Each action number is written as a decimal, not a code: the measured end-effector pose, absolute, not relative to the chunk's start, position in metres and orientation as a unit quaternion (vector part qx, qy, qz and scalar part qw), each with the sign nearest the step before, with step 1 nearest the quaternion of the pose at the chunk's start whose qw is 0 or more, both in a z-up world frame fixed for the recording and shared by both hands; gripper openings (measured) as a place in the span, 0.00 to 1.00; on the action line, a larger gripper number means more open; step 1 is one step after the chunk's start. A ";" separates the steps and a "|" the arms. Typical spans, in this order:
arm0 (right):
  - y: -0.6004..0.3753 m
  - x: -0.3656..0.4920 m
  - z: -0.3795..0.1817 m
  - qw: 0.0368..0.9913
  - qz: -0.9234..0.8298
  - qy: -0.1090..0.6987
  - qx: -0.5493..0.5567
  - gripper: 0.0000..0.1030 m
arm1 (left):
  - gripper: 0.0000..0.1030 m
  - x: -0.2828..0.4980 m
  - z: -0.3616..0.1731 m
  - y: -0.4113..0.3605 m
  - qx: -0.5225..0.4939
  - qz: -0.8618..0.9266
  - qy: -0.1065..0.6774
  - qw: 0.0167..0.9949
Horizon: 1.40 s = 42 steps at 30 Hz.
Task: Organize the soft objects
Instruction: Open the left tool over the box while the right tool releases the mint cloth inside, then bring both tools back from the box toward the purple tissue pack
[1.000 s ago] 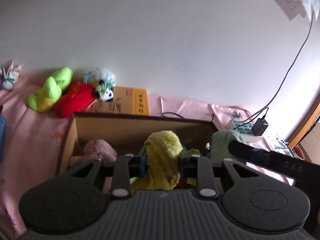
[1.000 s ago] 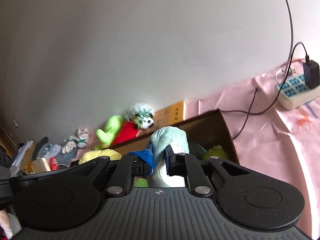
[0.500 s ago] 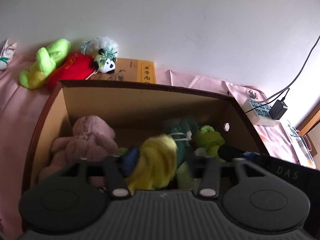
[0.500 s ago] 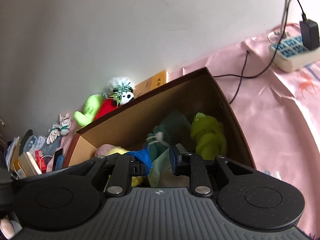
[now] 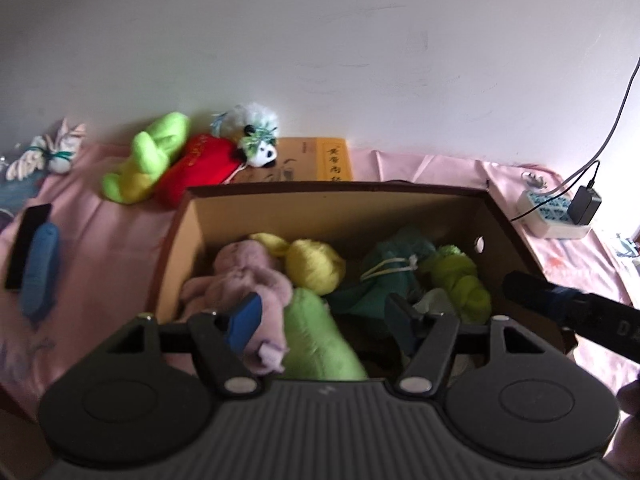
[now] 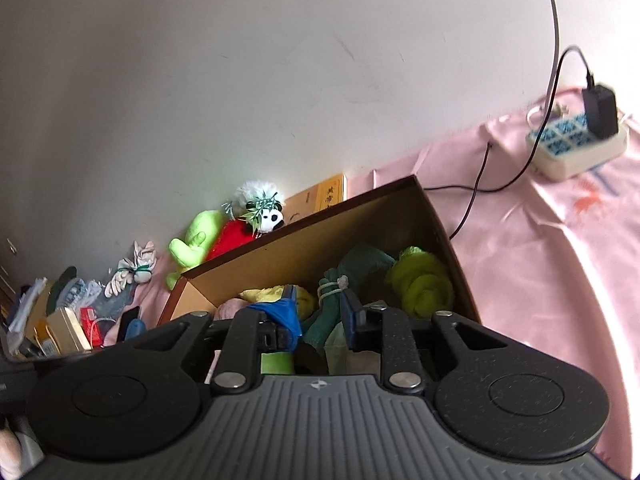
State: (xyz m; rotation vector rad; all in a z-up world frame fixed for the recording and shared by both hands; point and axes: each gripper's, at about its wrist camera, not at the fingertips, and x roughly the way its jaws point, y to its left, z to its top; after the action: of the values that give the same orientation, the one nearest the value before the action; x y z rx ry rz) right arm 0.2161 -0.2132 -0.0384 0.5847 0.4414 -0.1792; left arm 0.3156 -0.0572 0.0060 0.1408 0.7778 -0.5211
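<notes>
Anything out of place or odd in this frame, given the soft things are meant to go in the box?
Three soft toys still lie outside the cardboard box, against the wall behind it: a lime green plush, a red one and a small panda. A knotted white cloth bundle sits further left. Nothing looks spilled or damaged.
</notes>
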 end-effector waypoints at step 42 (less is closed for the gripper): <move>-0.131 0.132 -0.037 0.946 -0.079 0.251 0.191 0.08 | 0.68 0.220 0.005 0.003 0.138 -0.191 0.400 0.886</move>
State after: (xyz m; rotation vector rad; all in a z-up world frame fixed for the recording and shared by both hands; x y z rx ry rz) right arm 0.1319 -0.1309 -0.0371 0.3891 0.5106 -0.1604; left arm 0.2200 0.0026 0.0054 0.2881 0.8321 -0.3974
